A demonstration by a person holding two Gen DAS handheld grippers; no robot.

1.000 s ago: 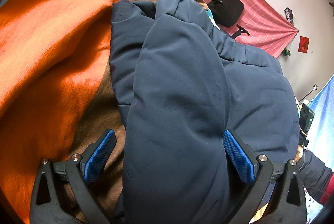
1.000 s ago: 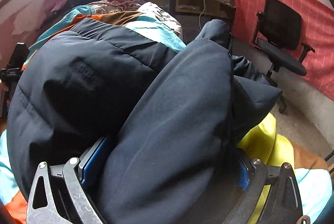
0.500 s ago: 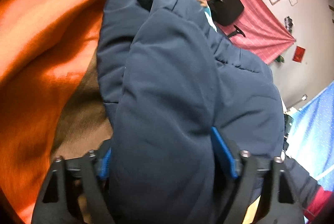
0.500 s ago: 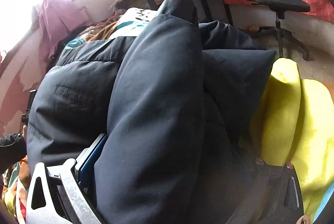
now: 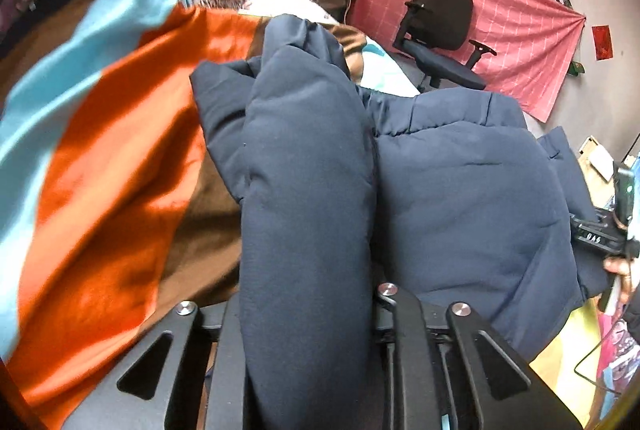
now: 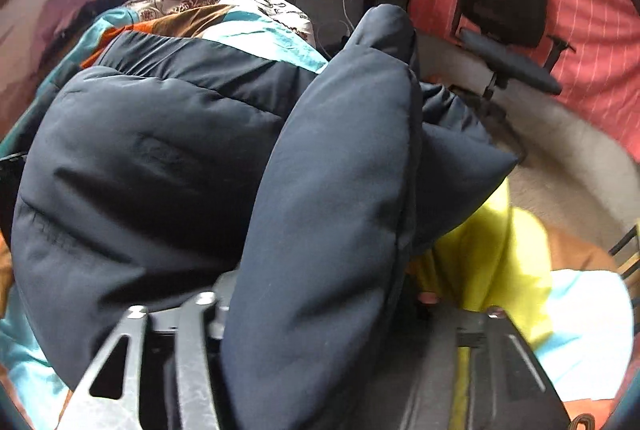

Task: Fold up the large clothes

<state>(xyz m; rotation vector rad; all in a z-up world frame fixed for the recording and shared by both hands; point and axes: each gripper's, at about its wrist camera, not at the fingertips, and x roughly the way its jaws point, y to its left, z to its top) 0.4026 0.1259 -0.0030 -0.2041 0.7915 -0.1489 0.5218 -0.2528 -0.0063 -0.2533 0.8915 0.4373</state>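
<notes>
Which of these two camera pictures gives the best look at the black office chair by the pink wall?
The left wrist view. There the black office chair shows whole and fairly sharp: backrest, seat and armrest against the pink checked cloth. In the right wrist view the chair sits at the picture's edge, darker and blurred, its base partly hidden behind the padded navy jacket.

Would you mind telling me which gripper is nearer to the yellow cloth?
Right. The right gripper, gripping the navy jacket, sits directly beside the yellow cloth; the left gripper grips the jacket's opposite, orange-blanket side.

Left gripper (image 5: pixel 308 310) and right gripper (image 6: pixel 316 310), angled downward, have just been closing.
</notes>
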